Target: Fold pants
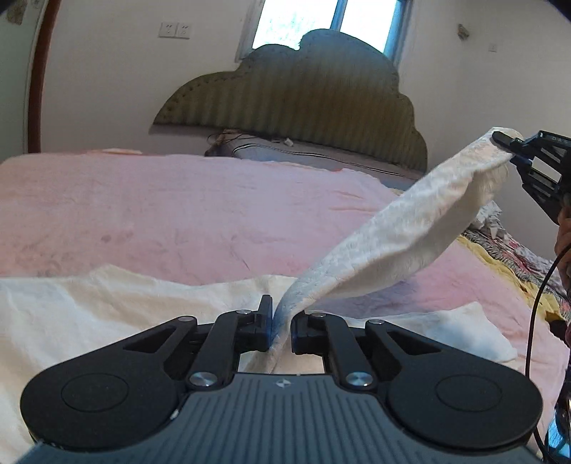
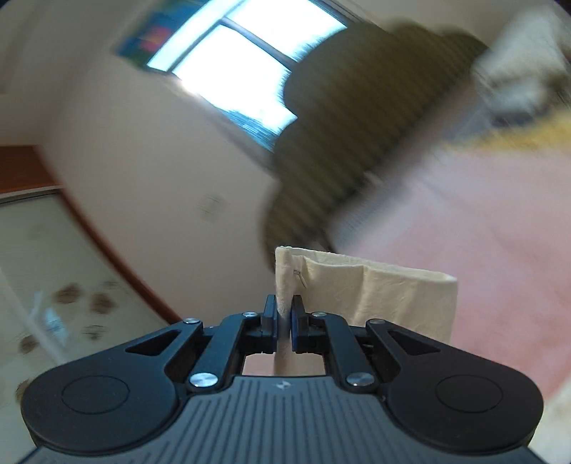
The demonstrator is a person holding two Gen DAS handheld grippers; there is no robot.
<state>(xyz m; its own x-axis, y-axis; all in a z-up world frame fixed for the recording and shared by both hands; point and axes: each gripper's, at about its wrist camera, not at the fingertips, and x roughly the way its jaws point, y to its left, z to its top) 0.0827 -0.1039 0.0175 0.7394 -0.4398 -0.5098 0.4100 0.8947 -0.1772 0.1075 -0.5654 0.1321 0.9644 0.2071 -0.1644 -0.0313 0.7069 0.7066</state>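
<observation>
Left gripper (image 1: 279,330) nearest in the left wrist view, jaws pinched tight on a cream fabric edge of the pants (image 1: 399,228). From that pinch, a band of the pants rising up and rightward, hanging free in the air, to the right gripper (image 1: 508,144) at the far right edge, clamped on the other end. Beneath, the rest of the pants spread flat and wrinkled across the near part of a pink bed (image 1: 178,207), reaching the left border. Wide bare pink sheet beyond, running back to a pillow (image 1: 282,151) and a scalloped olive headboard (image 1: 296,103) against the wall, under a window (image 1: 328,21). Patterned bedding (image 1: 499,242) bunched along the bed's right side. Black cable (image 1: 535,310) dangling at far right.

Right wrist view: right gripper (image 2: 284,326) pressed together on a folded cream hem of the pants (image 2: 374,296), cloth standing up above the fingers with its top border straight. Background heavily blurred and tilted: window (image 2: 242,64), headboard (image 2: 357,125), pink bed (image 2: 481,250) to the right, a wood-framed door (image 2: 53,250) at left. No containers visible in either view.
</observation>
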